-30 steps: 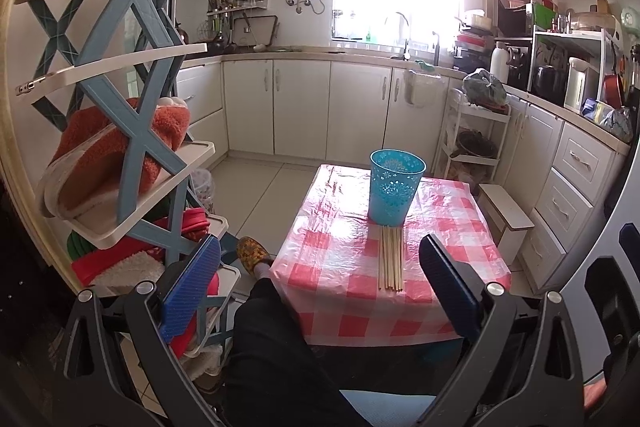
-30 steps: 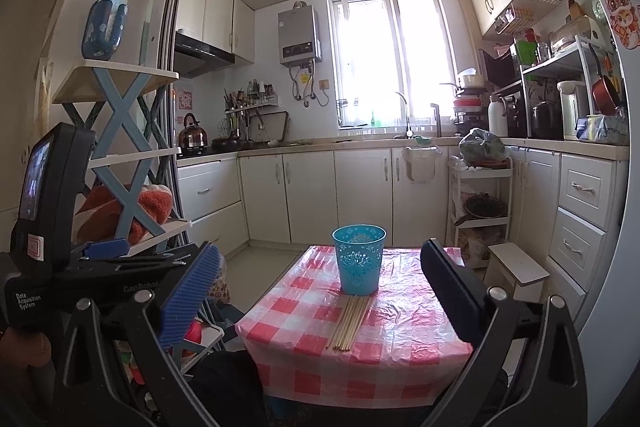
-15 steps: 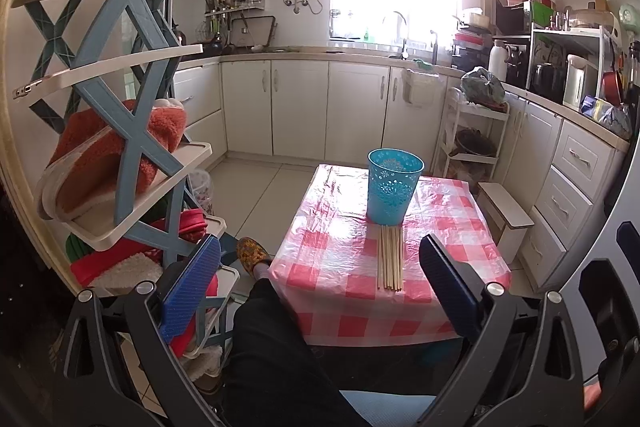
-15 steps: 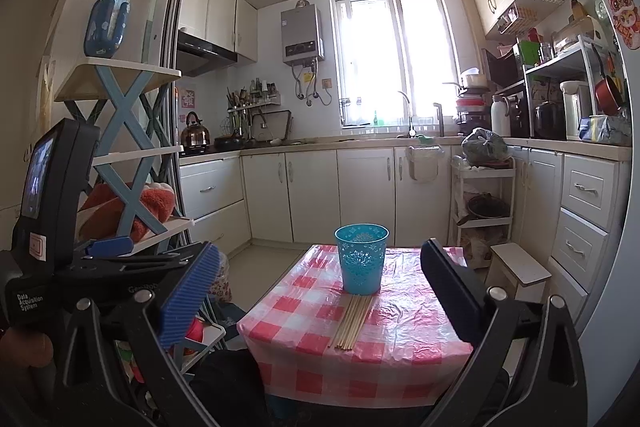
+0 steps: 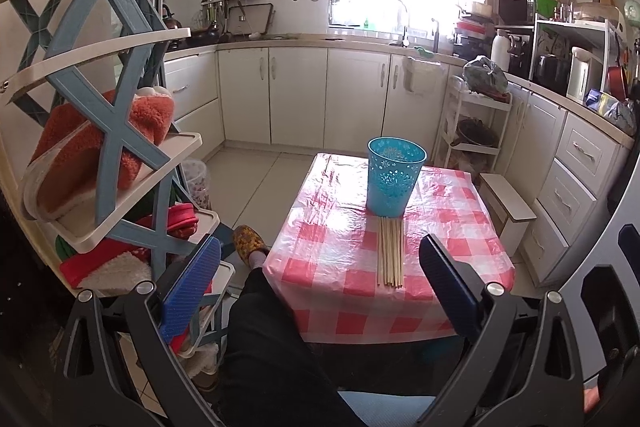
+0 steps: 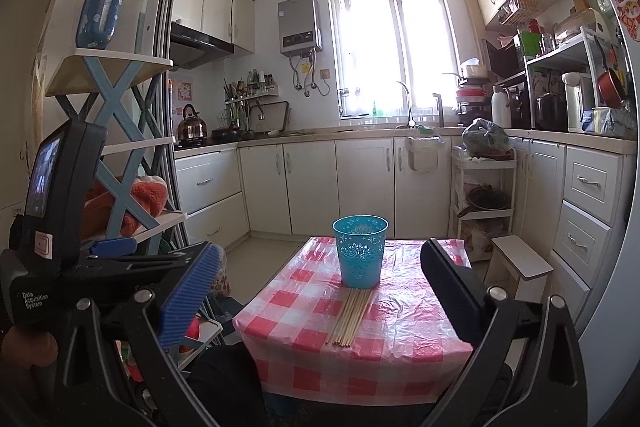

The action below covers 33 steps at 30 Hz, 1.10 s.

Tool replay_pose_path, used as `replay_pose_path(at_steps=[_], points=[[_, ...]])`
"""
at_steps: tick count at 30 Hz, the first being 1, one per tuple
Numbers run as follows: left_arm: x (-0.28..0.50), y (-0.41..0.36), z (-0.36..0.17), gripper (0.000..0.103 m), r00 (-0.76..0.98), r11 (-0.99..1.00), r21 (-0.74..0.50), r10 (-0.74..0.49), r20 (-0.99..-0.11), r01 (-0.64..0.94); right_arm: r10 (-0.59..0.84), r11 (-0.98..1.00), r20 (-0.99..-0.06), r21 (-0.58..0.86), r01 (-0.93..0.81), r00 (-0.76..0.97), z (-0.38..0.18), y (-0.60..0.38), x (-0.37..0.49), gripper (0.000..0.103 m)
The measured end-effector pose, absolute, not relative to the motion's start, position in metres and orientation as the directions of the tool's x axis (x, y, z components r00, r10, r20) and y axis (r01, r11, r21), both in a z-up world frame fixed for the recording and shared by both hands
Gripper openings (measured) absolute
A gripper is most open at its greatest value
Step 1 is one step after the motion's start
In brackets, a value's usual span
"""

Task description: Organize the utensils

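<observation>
The near edge of the desk (image 5: 400,323) is hidden behind the person's leg. One blue cup (image 5: 394,181) stands there; the chopsticks (image 5: 390,253) touching its base lie too tight to count. Left claw (image 5: 320,291) and right claw (image 6: 320,297) gape wide, empty

The near edge of the table (image 5: 328,263) disappears behind the person's dark-clothed leg (image 5: 276,347) in the left wrist view; its legs are hidden under the checked cloth; the inside of the blue cup (image 6: 360,251) cannot be seen from either camera. The far ends of the chopsticks (image 5: 390,251) meet the cup's base, and contact cannot be judged; the items on the counter rack (image 6: 250,87) are too small to name.
</observation>
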State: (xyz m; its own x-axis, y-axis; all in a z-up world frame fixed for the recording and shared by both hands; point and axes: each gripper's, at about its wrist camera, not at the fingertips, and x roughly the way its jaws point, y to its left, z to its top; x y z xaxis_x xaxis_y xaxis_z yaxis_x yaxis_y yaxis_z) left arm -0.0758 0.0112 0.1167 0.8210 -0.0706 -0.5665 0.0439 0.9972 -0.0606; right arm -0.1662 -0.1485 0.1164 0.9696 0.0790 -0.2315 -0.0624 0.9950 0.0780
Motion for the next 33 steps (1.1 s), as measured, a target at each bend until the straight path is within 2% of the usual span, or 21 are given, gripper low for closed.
replay_pose_path(at_steps=[9,21,22,25,27,29,33], points=[[-0.032,-0.007,0.094,0.095,0.801,0.997,-0.05,-0.072,-0.594,0.053,0.058,0.994,-0.307,0.108,-0.026,0.95,0.096,-0.16,-0.121,0.097],[0.06,-0.03,0.034,0.095,0.723,0.994,-0.092,-0.11,-0.682,0.065,0.071,0.977,-0.543,0.207,0.052,0.837,0.017,-0.194,-0.005,0.096],[0.066,-0.032,0.029,0.095,0.715,0.994,-0.093,-0.111,-0.691,0.065,0.073,0.977,-0.563,0.207,0.055,0.823,0.007,-0.196,0.007,0.094],[0.084,-0.036,0.013,0.095,0.687,0.992,-0.101,-0.124,-0.716,0.073,0.093,0.973,-0.653,0.22,0.071,0.751,-0.031,-0.199,0.05,0.071],[0.096,-0.036,0.001,0.095,0.67,0.991,-0.109,-0.133,-0.73,0.078,0.11,0.967,-0.708,0.237,0.089,0.698,-0.061,-0.204,0.081,0.061],[0.106,-0.038,-0.01,0.095,0.649,0.992,-0.108,-0.129,-0.75,0.072,0.114,0.967,-0.757,0.233,0.103,0.643,-0.089,-0.204,0.108,0.046],[0.125,-0.038,-0.03,0.095,0.609,0.992,-0.111,-0.124,-0.784,0.059,0.12,0.964,-0.81,0.234,0.13,0.574,-0.131,-0.202,0.152,0.034]])
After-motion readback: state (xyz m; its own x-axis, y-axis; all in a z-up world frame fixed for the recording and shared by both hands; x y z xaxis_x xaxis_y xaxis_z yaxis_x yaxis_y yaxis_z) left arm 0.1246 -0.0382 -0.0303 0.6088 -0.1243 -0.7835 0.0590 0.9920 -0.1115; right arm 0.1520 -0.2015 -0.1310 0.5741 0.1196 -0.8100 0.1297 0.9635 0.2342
